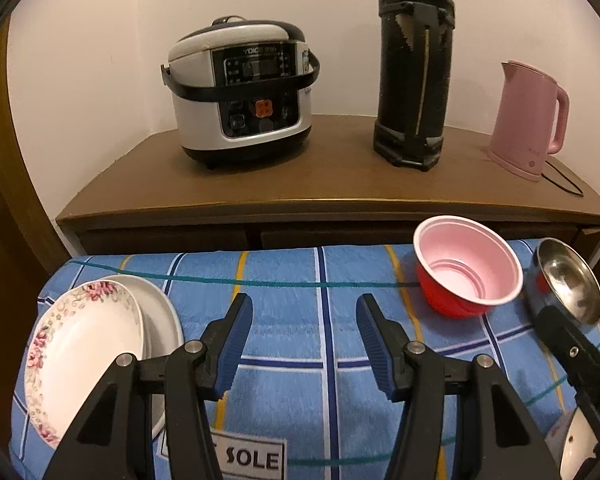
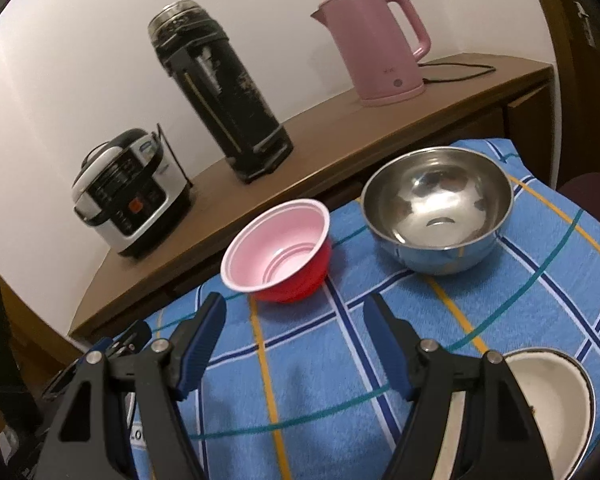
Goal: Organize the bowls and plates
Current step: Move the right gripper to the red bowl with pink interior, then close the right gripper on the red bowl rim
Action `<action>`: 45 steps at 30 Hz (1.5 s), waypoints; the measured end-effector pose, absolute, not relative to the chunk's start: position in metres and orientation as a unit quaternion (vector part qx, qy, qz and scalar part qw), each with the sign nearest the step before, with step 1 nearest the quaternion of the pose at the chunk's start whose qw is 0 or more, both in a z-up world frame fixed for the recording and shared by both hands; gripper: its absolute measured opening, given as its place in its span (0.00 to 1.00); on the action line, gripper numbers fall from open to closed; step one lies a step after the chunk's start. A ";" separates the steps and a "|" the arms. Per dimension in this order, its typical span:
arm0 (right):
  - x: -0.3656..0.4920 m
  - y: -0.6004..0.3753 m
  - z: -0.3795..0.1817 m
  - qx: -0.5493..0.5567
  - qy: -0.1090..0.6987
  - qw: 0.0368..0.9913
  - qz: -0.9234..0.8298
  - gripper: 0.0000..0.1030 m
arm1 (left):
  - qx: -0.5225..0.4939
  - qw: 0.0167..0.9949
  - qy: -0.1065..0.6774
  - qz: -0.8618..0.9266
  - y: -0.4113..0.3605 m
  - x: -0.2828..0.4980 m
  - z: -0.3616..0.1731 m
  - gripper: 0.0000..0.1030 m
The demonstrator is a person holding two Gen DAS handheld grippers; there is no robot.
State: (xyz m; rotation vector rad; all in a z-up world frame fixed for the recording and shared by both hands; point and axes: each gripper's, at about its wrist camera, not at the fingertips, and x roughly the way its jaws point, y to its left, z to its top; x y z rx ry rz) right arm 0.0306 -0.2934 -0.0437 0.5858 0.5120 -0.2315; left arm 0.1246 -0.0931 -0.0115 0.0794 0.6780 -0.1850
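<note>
A floral-rimmed plate (image 1: 80, 356) lies on top of a plain white plate (image 1: 162, 312) at the left of the blue checked cloth (image 1: 292, 320). My left gripper (image 1: 304, 340) hovers open over the cloth just right of them, holding nothing. A red bowl with a pink inside (image 1: 466, 266) (image 2: 278, 250) stands at the far right of the cloth, beside a steel bowl (image 1: 568, 280) (image 2: 436, 208). My right gripper (image 2: 296, 344) is open and empty, short of the red bowl. A white enamel bowl (image 2: 552, 404) sits low at the right, partly behind its finger.
Behind the cloth runs a wooden cabinet (image 1: 340, 184) against the wall. On it stand a rice cooker (image 1: 240, 88), a tall black thermos (image 1: 414, 64) and a pink kettle (image 1: 530, 120) with its cord. The other gripper's black body (image 1: 580, 368) shows at the right edge.
</note>
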 end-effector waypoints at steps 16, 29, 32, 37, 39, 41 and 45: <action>0.065 -0.296 -0.056 0.285 0.249 0.912 -0.160 0.72 | 0.009 0.917 0.351 -0.191 -0.130 0.184 -0.009 0.55; 0.088 -0.310 -0.072 0.304 0.274 0.891 -0.195 0.66 | 0.020 0.896 0.371 -0.243 -0.167 0.218 -0.019 0.55; 0.094 -0.311 -0.075 0.303 0.284 0.889 -0.193 0.66 | 0.028 0.891 0.376 -0.254 -0.175 0.221 -0.022 0.55; 0.101 -0.309 -0.077 0.295 0.289 0.890 -0.191 0.62 | 0.041 0.882 0.387 -0.264 -0.186 0.226 -0.031 0.45; 0.103 -0.309 -0.078 0.296 0.290 0.890 -0.190 0.60 | 0.041 0.876 0.398 -0.268 -0.188 0.229 -0.037 0.31; 0.105 -0.309 -0.079 0.296 0.291 0.890 -0.188 0.55 | 0.037 0.873 0.405 -0.271 -0.189 0.231 -0.042 0.30; 0.107 -0.307 -0.078 0.291 0.289 0.893 -0.186 0.50 | 0.034 0.875 0.400 -0.271 -0.189 0.229 -0.042 0.20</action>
